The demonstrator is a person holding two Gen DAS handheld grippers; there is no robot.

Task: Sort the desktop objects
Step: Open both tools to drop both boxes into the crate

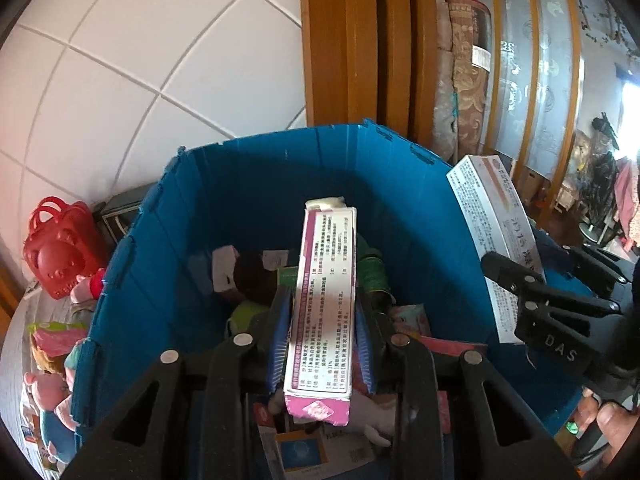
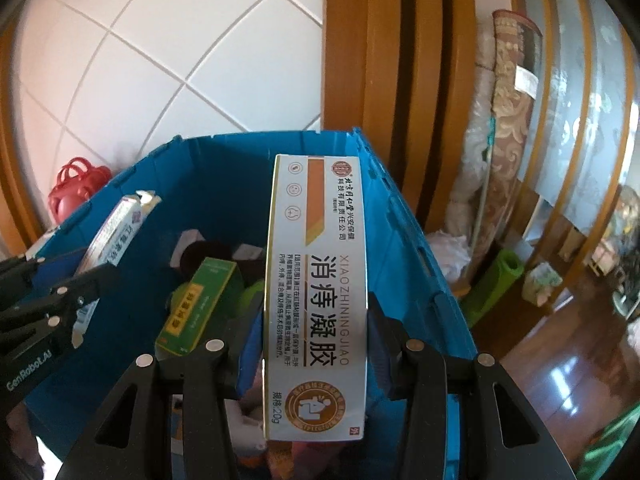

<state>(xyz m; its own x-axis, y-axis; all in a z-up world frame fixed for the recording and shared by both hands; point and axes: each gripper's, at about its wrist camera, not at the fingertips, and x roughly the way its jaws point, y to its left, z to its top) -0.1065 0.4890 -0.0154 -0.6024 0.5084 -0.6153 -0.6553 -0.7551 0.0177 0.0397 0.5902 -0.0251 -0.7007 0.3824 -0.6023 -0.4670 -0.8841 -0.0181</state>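
Note:
My left gripper [image 1: 323, 312] is shut on a long pink-and-white medicine box [image 1: 325, 300], held over the inside of a blue plastic bin [image 1: 256, 184]. My right gripper [image 2: 316, 320] is shut on a white-and-orange ointment box [image 2: 318, 292], also above the blue bin [image 2: 224, 160]. In the left wrist view the right gripper [image 1: 516, 276] shows at the right with its white box [image 1: 492, 240]. In the right wrist view the left gripper [image 2: 86, 280] shows at the left, holding its pink box [image 2: 116, 236]. The bin holds a green box [image 2: 200, 304] and several other small items.
A red plastic basket [image 1: 60, 248] and pink plush toys [image 1: 44, 392] lie left of the bin. White tiled wall stands behind, a wooden door frame [image 2: 400, 80] and rolled carpets [image 2: 504, 140] to the right. A hand [image 1: 612, 420] grips the right gripper's handle.

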